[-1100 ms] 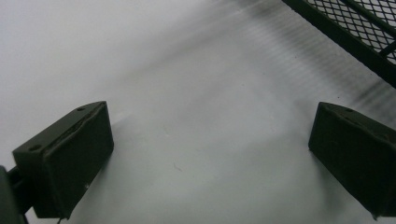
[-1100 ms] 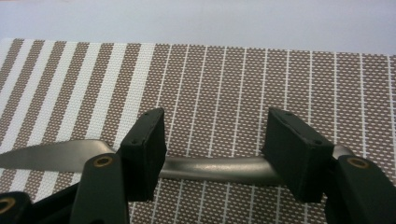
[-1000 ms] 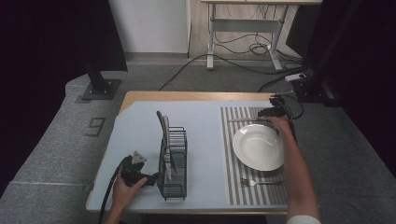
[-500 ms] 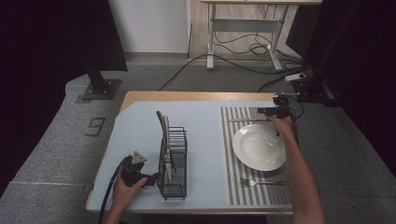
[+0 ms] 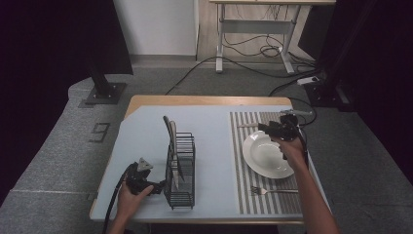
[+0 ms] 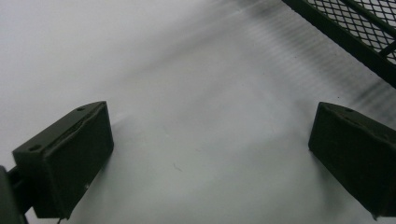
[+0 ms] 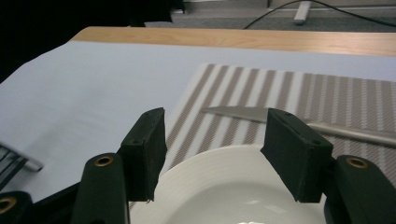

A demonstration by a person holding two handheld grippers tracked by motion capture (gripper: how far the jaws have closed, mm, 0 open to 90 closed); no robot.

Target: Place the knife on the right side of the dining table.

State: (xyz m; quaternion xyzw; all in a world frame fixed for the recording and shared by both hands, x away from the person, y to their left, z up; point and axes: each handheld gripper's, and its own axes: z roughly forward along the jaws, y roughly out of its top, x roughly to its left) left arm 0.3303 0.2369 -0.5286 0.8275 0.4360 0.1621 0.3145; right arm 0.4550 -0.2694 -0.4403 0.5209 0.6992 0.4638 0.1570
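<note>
A white plate [image 5: 265, 155] lies on a striped placemat [image 5: 242, 165] at the table's right. My right gripper [image 5: 265, 129] hovers open over the plate's far rim, jaws pointing left. In the right gripper view the plate [image 7: 233, 196] sits just below the open right gripper [image 7: 217, 135], and a knife [image 7: 289, 120] lies on the mat beyond it. My left gripper [image 5: 157, 186] rests open on the light blue table cover beside a black wire rack [image 5: 179, 170]. In the left gripper view nothing lies between the left gripper [image 6: 212, 140] jaws.
A thin flat dish [image 5: 170, 134] stands on edge in the rack. A fork [image 5: 272, 191] lies on the placemat near the front edge. The knife [image 5: 248, 125] lies behind the plate. The rack's base [image 6: 355, 28] is close to the left gripper.
My right gripper has come nearer and slightly left, from the placemat's far right corner to the plate's far rim. The left gripper has stayed still.
</note>
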